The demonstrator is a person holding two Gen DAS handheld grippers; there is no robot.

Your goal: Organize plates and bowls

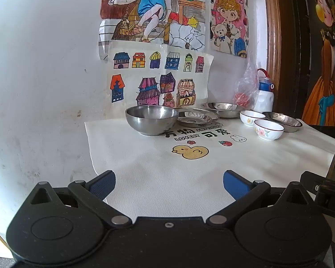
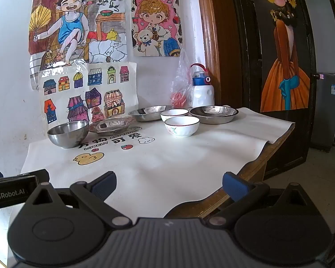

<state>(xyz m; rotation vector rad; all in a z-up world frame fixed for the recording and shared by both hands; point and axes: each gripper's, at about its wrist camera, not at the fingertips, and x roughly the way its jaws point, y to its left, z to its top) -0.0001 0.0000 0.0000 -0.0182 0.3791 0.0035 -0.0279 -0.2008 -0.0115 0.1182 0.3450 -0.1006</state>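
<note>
A deep steel bowl (image 1: 151, 120) (image 2: 68, 134) stands at the back left of the white mat. Beside it lie a shallow steel plate (image 1: 197, 117) (image 2: 111, 125), a second steel plate (image 1: 223, 109) (image 2: 149, 112) behind, and a third (image 1: 282, 120) (image 2: 213, 114) at the right. Two white floral ceramic bowls stand between them, one nearer (image 1: 268, 130) (image 2: 181, 126) and one farther (image 1: 252, 117) (image 2: 174, 114). My left gripper (image 1: 169, 186) is open and empty over the mat's front. My right gripper (image 2: 169, 185) is open and empty at the table's front edge.
A white-and-blue water bottle (image 1: 265, 91) (image 2: 202, 89) and a plastic bag with red contents (image 1: 245, 89) (image 2: 181, 89) stand against the wall at the back. Drawings cover the wall. The wooden table edge (image 2: 263, 163) drops off at the right, by a dark door.
</note>
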